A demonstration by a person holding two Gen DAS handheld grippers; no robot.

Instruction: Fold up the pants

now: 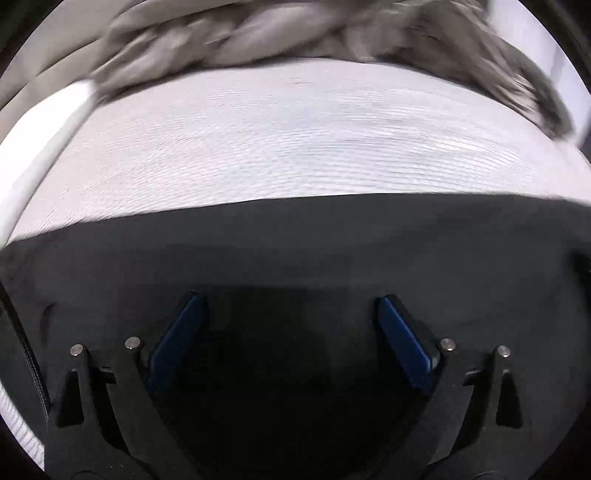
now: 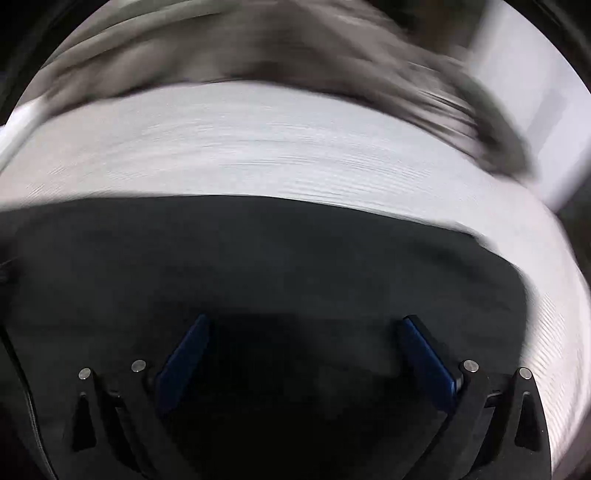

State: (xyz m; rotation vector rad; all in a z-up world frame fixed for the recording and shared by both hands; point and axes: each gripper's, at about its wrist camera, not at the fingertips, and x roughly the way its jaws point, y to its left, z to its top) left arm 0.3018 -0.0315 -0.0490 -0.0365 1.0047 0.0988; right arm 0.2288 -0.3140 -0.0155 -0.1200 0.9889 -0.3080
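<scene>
Blue-padded fingers of the left gripper fill the bottom of the left wrist view, its jaws spread wide apart with nothing between them. Directly beneath and ahead of them lies the dark pants fabric, flat and smooth, its far edge running straight across the frame. Beyond that edge is a white ribbed sheet (the surface looks like a bed, though blur makes this uncertain), and past it a rumpled grey blanket is heaped along the back.

From the right wrist view the picture is much the same: the right gripper hangs low over the pants, jaws likewise wide apart and holding nothing, its blue pads angled outward. Whether the fingertips touch the cloth cannot be told. Here the fabric's right edge curves away toward the near side, with the white sheet showing beyond and beside it. Both grippers point forward and slightly down over the garment. Both views are smeared by motion blur, strongest toward the top.
</scene>
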